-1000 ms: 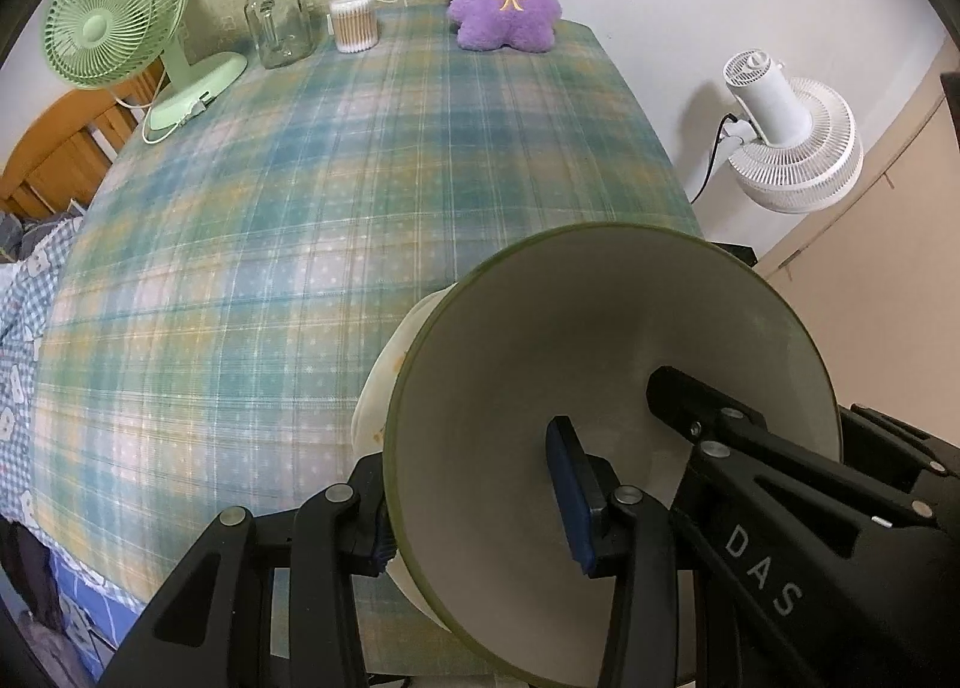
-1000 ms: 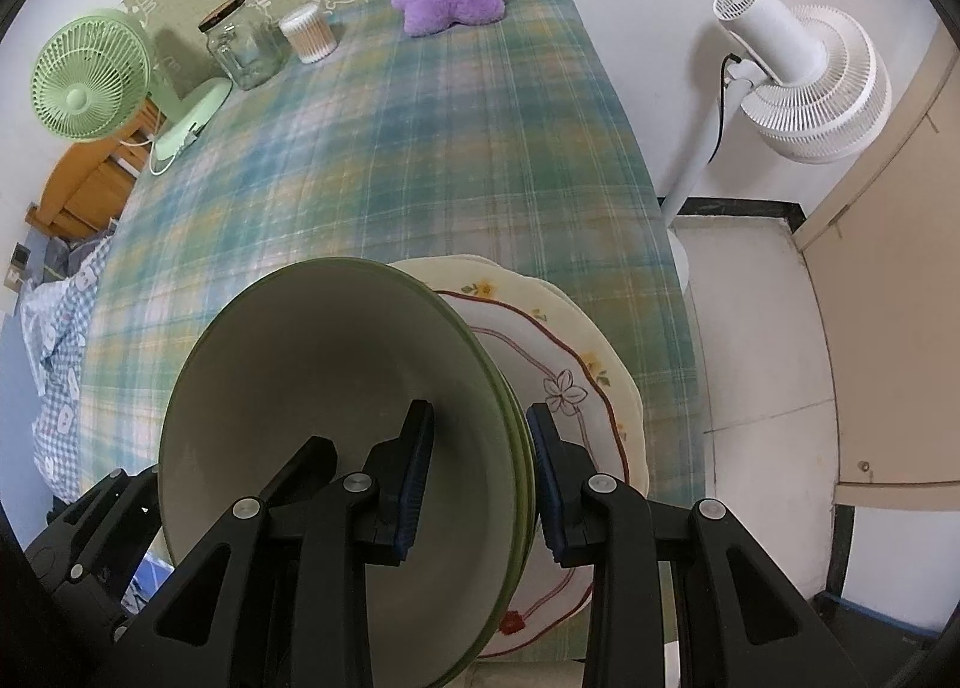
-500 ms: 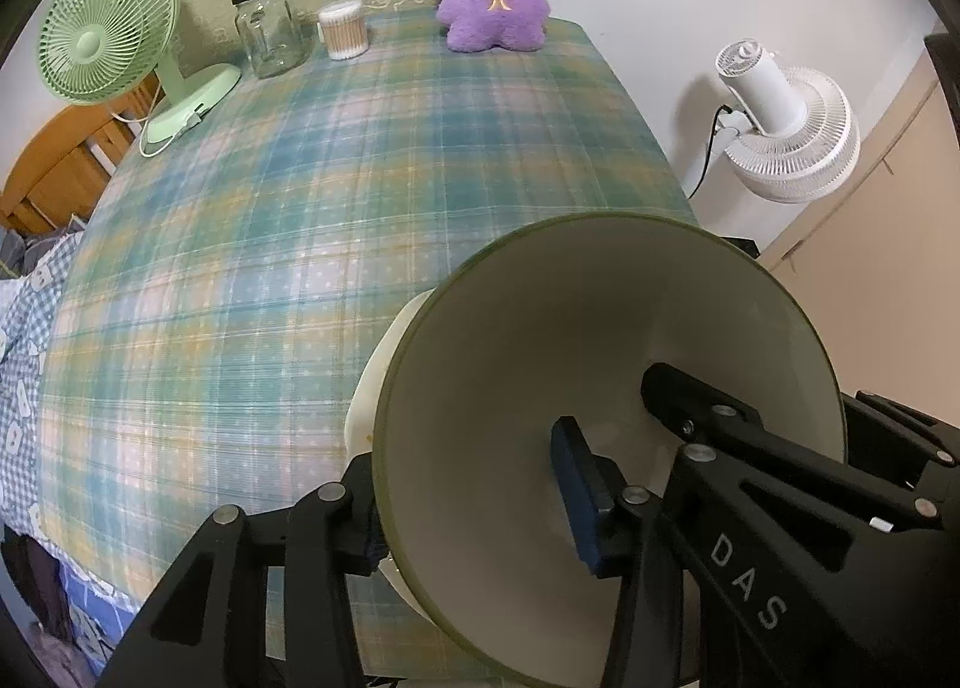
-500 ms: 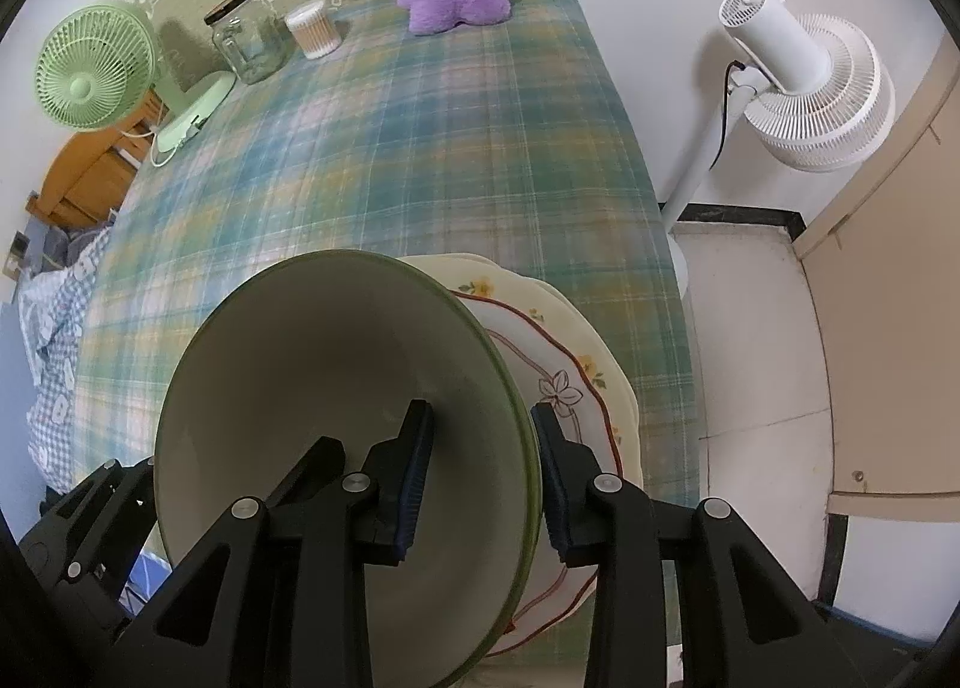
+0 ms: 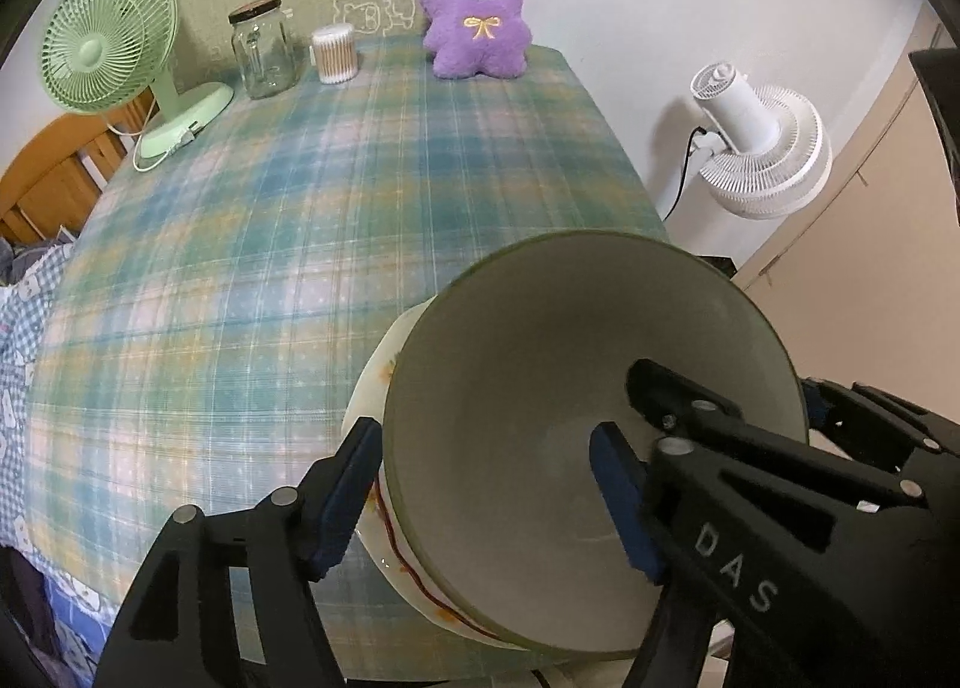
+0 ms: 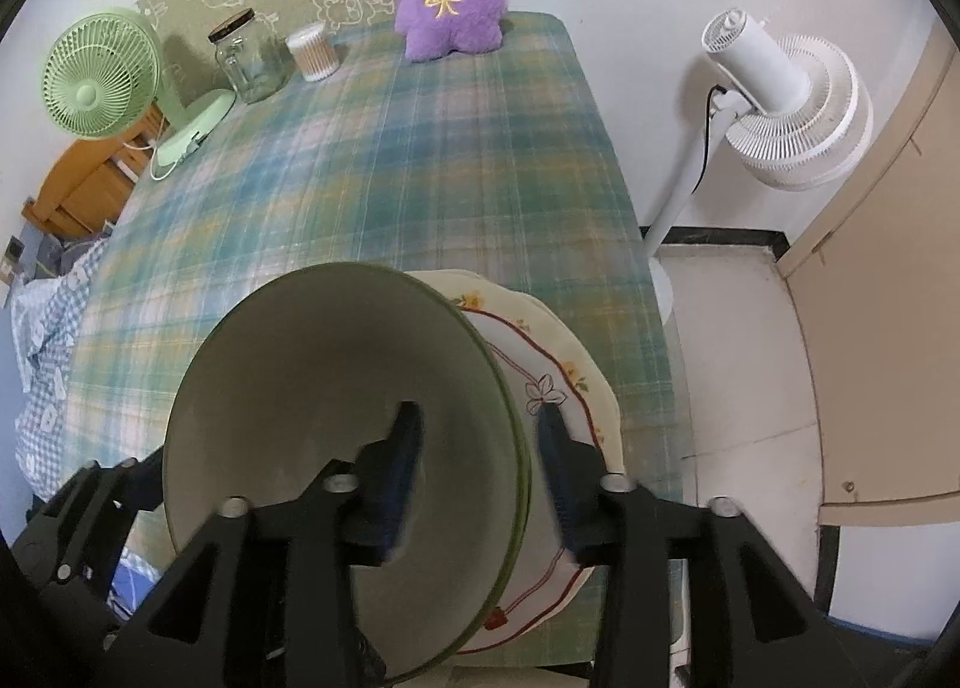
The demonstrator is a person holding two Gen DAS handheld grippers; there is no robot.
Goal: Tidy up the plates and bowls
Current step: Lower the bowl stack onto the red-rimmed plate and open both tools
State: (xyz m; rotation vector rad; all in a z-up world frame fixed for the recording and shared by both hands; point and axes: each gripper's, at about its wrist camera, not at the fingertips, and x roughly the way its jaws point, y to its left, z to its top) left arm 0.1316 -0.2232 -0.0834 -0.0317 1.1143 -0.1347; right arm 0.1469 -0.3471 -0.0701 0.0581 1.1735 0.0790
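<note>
A green bowl [image 5: 540,388] sits on a cream flowered plate [image 5: 384,508] at the near right corner of the table. My left gripper [image 5: 486,502] straddles the bowl's left rim, one finger outside and one inside, with a wide gap on each side. My right gripper [image 6: 480,466] straddles the bowl's [image 6: 288,400] right rim the same way, over the plate [image 6: 558,382]. Both jaws stand apart from the rim. The bowl hides most of the plate.
A plaid cloth covers the table [image 5: 300,208]. At the far edge stand a green fan [image 5: 108,46], a glass jar [image 5: 264,52], a cotton swab tub [image 5: 335,52] and a purple plush toy [image 5: 477,16]. A white floor fan [image 6: 780,106] stands right of the table.
Both grippers have opened off the bowl's rim; half a second ago each was pinching it. The bowl now sits lower on the plate.
</note>
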